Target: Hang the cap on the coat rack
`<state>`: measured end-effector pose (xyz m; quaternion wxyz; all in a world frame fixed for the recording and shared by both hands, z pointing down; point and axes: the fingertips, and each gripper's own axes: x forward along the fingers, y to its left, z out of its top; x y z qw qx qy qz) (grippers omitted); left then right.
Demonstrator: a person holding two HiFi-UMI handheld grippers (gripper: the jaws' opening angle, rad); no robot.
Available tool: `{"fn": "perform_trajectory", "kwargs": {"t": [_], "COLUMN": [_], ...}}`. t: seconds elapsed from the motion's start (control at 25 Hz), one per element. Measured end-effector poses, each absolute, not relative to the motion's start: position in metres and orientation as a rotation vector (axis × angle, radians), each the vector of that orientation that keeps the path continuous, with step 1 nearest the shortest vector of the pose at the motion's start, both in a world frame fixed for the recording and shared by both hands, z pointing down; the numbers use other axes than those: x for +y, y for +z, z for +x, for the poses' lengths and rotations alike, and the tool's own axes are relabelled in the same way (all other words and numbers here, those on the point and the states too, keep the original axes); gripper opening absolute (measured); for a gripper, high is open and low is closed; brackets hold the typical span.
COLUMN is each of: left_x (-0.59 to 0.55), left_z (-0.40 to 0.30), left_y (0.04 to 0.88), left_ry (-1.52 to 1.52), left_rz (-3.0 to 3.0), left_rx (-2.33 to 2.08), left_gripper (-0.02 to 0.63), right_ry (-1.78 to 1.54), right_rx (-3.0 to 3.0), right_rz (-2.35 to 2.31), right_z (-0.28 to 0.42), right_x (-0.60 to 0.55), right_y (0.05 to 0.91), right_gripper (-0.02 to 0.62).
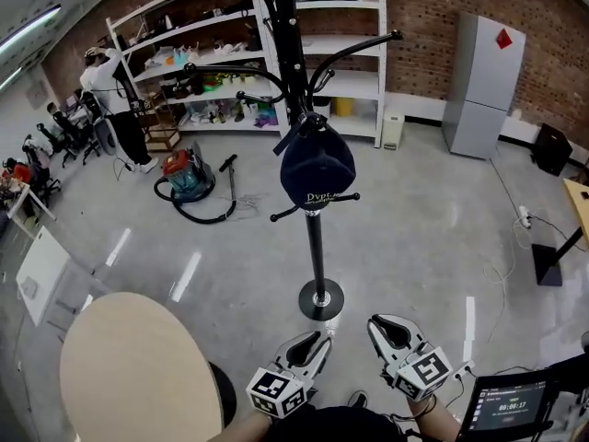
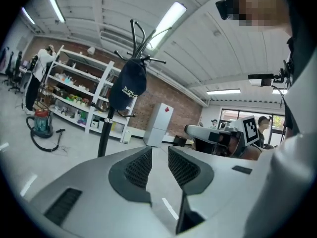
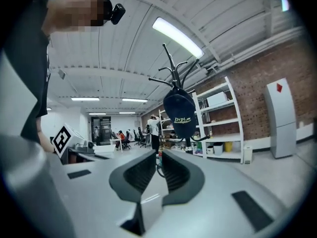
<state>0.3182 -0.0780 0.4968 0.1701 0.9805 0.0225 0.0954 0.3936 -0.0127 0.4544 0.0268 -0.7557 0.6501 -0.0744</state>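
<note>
A dark blue cap [image 1: 317, 164] with white lettering hangs on the black coat rack [image 1: 316, 247], on a hook about halfway up the pole. No gripper touches it. My left gripper [image 1: 317, 339] and right gripper [image 1: 382, 325] are held low, close to my body, in front of the rack's round base [image 1: 321, 299]. In the left gripper view the cap [image 2: 128, 86] is far beyond the left gripper [image 2: 159, 150], whose jaws stand close together and empty. The right gripper [image 3: 157, 155] points at the cap [image 3: 181, 114] from a distance, its jaws nearly together with nothing between them.
A round beige table [image 1: 138, 366] is at my lower left. A vacuum cleaner [image 1: 189, 178] with its hose lies left of the rack, before white shelves [image 1: 230, 53]. A grey cabinet [image 1: 483, 86] stands back right, a screen [image 1: 506, 408] at lower right. A person [image 1: 110, 90] stands far left.
</note>
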Motion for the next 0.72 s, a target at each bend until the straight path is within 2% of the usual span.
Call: {"fn": "perform_trajectory", "kwargs": {"t": [0.36,0.72], "left_x": [-0.033,-0.054], "left_z": [0.316,0.309], "left_y": [0.501,0.478], "left_ry": [0.305,0.218], "left_rz": [2.776,2.813], "left_rx": [-0.063,-0.045], "left_gripper": [0.107,0.107], "right_ry": [-0.153,-0.108], "right_rx": [2.174,2.171], "right_rz": [-2.247,-2.258], "right_z": [0.381,0.364], "right_x": [0.016,0.001], "right_y": [0.450,0.433], "right_gripper": [0.037,0.037]}}
